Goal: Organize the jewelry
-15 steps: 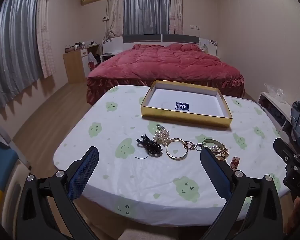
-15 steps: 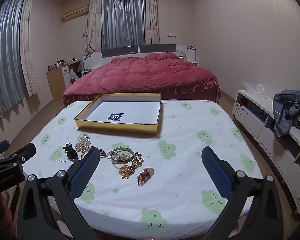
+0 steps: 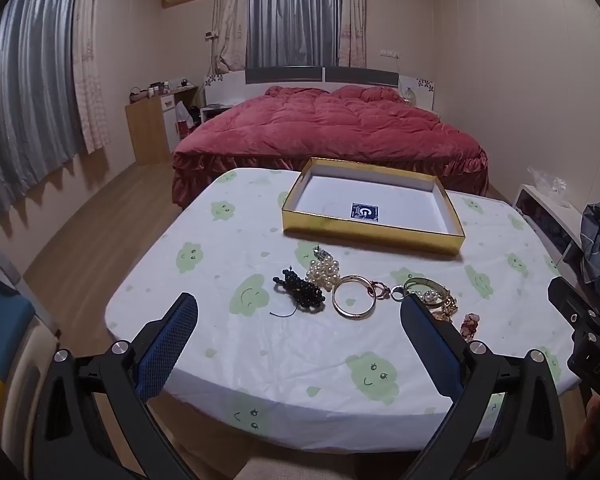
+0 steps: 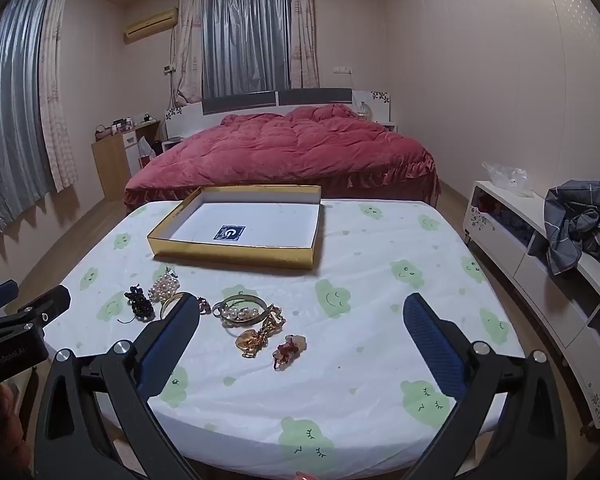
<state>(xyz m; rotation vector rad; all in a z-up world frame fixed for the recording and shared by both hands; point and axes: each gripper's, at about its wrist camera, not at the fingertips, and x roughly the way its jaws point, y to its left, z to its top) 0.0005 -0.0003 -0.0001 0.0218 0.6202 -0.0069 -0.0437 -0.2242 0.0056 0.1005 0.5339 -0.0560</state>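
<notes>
A shallow gold box (image 3: 370, 234) (image 4: 236, 254) with a white inside lies open on the table's far side. Loose jewelry lies in front of it: a black bead bracelet (image 3: 302, 290) (image 4: 139, 304), a pearl bracelet (image 3: 323, 271) (image 4: 163, 286), a gold bangle (image 3: 354, 297), a bangle with pearls (image 4: 241, 309), a gold pendant chain (image 4: 256, 338) and a red piece (image 3: 470, 324) (image 4: 288, 349). My left gripper (image 3: 298, 316) is open and empty, above the near table edge. My right gripper (image 4: 302, 316) is open and empty, to the right of the left one.
The table (image 3: 220, 344) (image 4: 380, 360) has a white cloth with green smiley clouds. A red bed (image 3: 332, 132) stands behind it. A low white cabinet (image 4: 540, 264) with clothes on it stands at the right. A wooden dresser (image 3: 148, 128) is at the back left.
Both grippers have shifted only slightly; the jewelry and box lie as before.
</notes>
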